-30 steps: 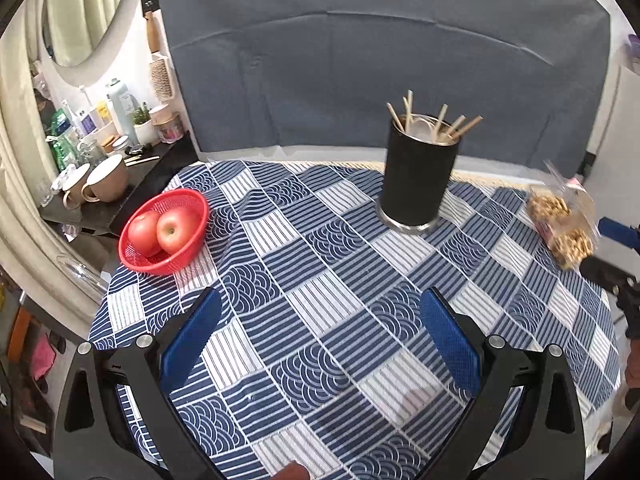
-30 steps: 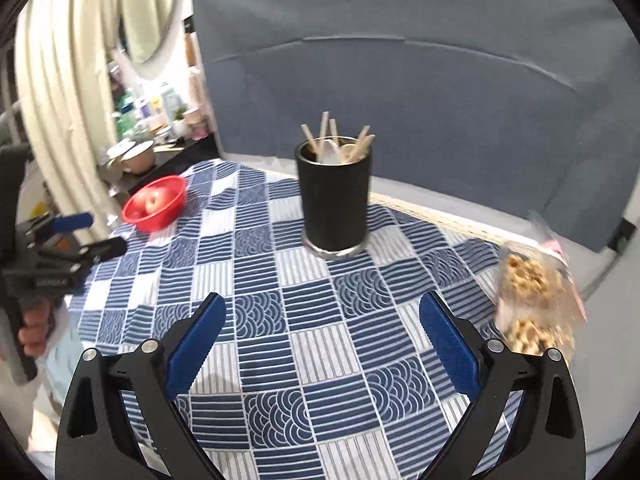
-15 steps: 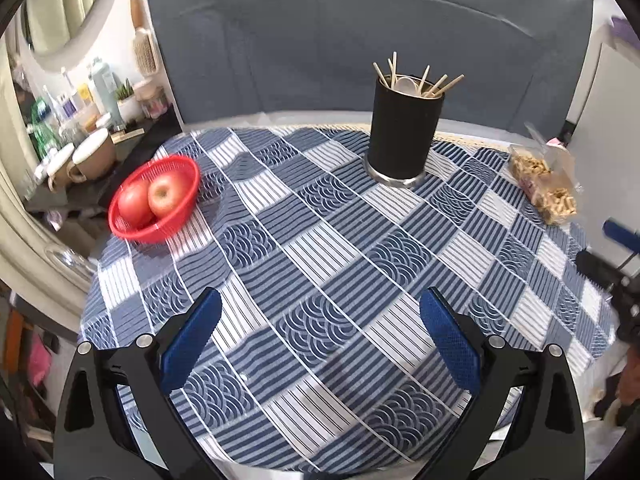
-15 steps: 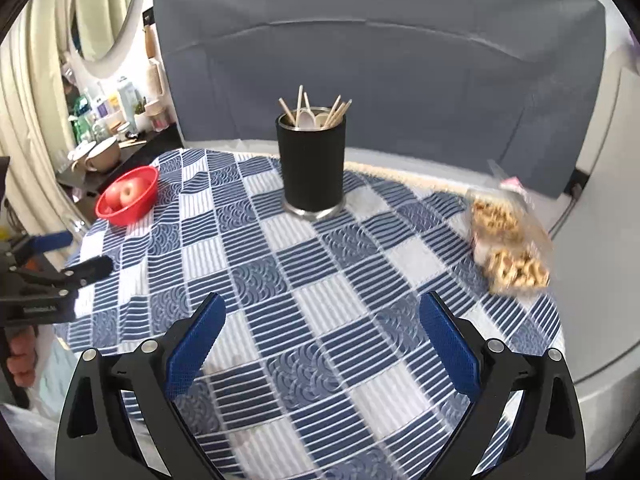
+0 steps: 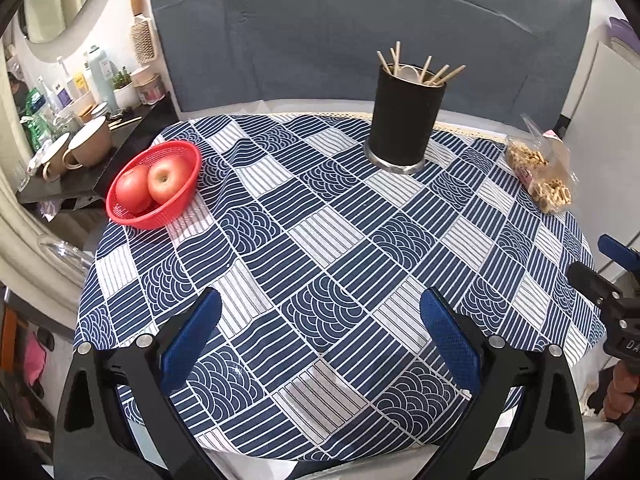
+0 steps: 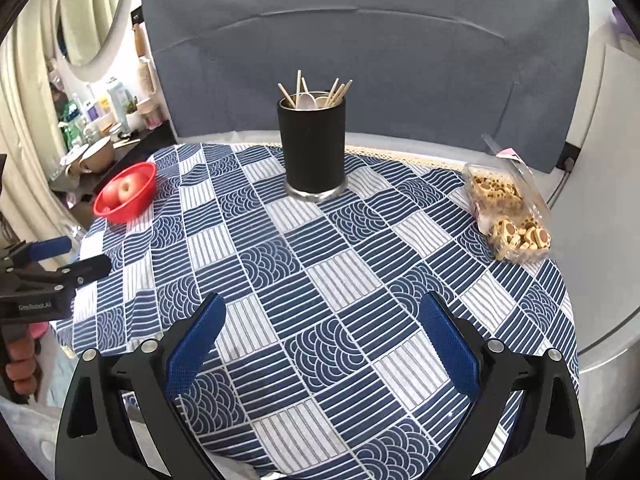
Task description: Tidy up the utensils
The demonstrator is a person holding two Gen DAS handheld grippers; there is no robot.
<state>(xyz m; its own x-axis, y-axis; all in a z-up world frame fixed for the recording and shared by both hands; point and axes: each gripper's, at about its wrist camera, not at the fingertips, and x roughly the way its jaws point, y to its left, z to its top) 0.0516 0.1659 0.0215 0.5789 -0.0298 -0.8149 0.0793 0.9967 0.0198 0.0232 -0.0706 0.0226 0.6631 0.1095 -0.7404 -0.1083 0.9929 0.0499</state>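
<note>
A black cylindrical utensil holder [image 5: 406, 120] stands upright at the far side of the round table; it also shows in the right wrist view [image 6: 313, 148]. Wooden chopsticks [image 5: 438, 74] and pale spoons [image 6: 307, 101] stick out of its top. My left gripper [image 5: 320, 336] is open and empty above the table's near edge. My right gripper [image 6: 322, 338] is open and empty, also at the near edge. Each gripper shows at the side of the other's view: the right one [image 5: 604, 264], the left one [image 6: 60, 258].
A blue and white patterned cloth [image 5: 320, 240] covers the table. A red basket [image 5: 154, 184] with two apples sits at the left. A clear box of cookies [image 6: 508, 212] lies at the right. A side shelf with mugs [image 5: 84, 146] and bottles stands beyond the left edge. A grey backrest [image 5: 360, 32] rises behind the table.
Both grippers have pulled back from the holder toward the near edge over the last second, then the left eased slightly forward again. Both stay open and empty.
</note>
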